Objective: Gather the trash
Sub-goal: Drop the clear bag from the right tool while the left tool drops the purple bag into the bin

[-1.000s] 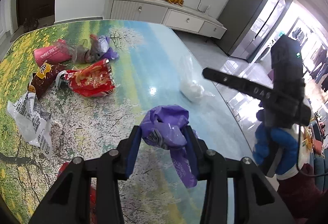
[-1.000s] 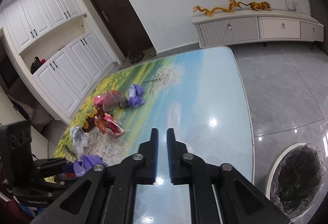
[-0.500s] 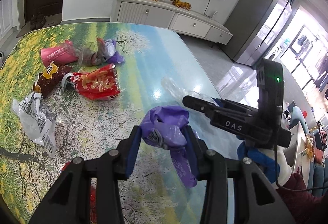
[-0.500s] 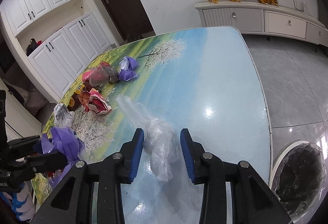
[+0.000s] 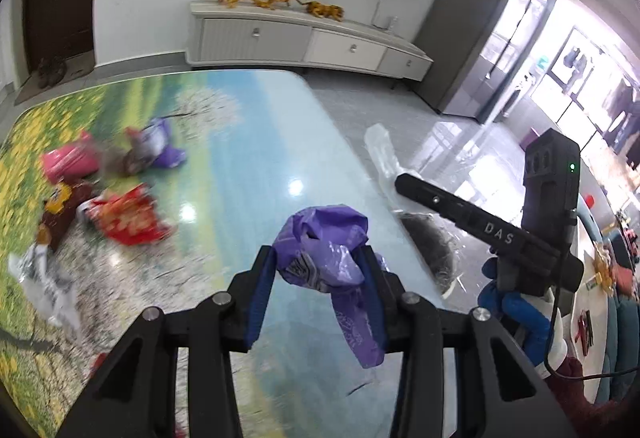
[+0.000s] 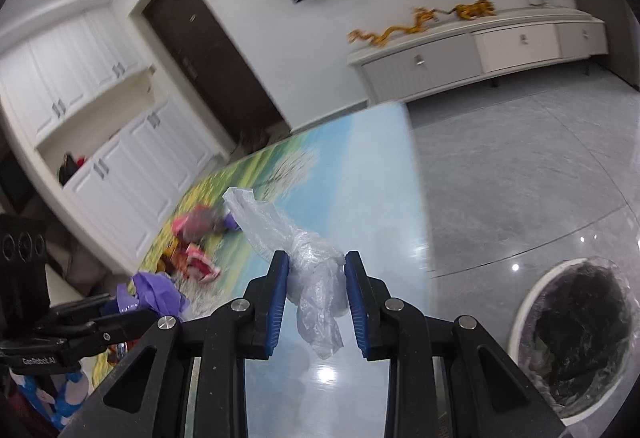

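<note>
My left gripper (image 5: 318, 262) is shut on a crumpled purple plastic wrapper (image 5: 326, 254) and holds it above the table. My right gripper (image 6: 316, 278) is shut on a clear plastic bag (image 6: 308, 258), lifted off the table; the bag also shows in the left wrist view (image 5: 380, 153). On the table's left part lie a red snack bag (image 5: 128, 220), a pink wrapper (image 5: 70, 161), a brown wrapper (image 5: 60, 209), a purple wrapper (image 5: 160, 145) and a white wrapper (image 5: 48, 286). A white bin (image 6: 576, 334) with a black liner stands on the floor to the right.
The table (image 5: 248, 141) has a painted landscape top; its right edge borders a glossy grey floor. A white sideboard (image 5: 288, 37) stands along the far wall. White cupboards (image 6: 120, 157) and a dark door (image 6: 208, 49) are at the left.
My right gripper closed on the clear plastic bag and lifted it off the table toward the table's right edge. My left gripper kept hold of the purple wrapper and rose slightly.
</note>
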`<state>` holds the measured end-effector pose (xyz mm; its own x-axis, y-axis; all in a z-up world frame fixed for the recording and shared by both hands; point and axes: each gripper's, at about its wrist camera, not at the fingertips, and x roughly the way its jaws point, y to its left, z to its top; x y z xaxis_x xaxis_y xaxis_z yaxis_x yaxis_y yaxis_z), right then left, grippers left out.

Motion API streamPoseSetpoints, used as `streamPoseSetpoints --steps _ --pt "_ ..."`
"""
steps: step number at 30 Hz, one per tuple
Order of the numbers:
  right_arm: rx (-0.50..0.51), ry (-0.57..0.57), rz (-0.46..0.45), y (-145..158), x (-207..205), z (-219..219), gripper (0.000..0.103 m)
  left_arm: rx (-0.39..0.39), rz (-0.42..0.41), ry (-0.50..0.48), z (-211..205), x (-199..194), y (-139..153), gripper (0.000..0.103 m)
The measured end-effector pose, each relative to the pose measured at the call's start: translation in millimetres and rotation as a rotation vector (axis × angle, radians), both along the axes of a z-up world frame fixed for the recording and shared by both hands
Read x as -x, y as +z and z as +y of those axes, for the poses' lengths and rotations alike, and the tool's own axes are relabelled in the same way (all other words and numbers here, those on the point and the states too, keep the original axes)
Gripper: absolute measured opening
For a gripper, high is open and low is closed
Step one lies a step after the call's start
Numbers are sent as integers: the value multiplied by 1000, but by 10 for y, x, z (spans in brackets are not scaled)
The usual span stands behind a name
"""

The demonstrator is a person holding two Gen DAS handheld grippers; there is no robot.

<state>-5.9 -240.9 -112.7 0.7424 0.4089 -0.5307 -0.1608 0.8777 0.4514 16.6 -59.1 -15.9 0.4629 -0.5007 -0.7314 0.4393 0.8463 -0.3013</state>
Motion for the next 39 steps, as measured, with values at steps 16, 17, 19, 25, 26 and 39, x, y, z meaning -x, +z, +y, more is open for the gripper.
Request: streamPoseSetpoints --steps 16,17,19,25,26,39 --pt "-12 -508 165 -572 661 -1864 30 -30 74 -335 -2217 -354 -321 40" --pt "-15 -523 181 -627 665 -1920 30 -33 81 -349 -2345 -371 -362 40" --pt "-25 -544 211 -749 684 -2029 31 -47 90 -376 -2613 -418 -460 40" --pt "-51 -599 271 -979 757 -2305 50 -50 149 -411 -3107 -521 -694 43" --pt "-53 -605 276 -994 763 -2331 50 -50 158 -413 -3151 -536 -723 45" --pt "-45 -666 236 -767 920 -2411 50 -19 120 -368 -2990 -489 -564 52"
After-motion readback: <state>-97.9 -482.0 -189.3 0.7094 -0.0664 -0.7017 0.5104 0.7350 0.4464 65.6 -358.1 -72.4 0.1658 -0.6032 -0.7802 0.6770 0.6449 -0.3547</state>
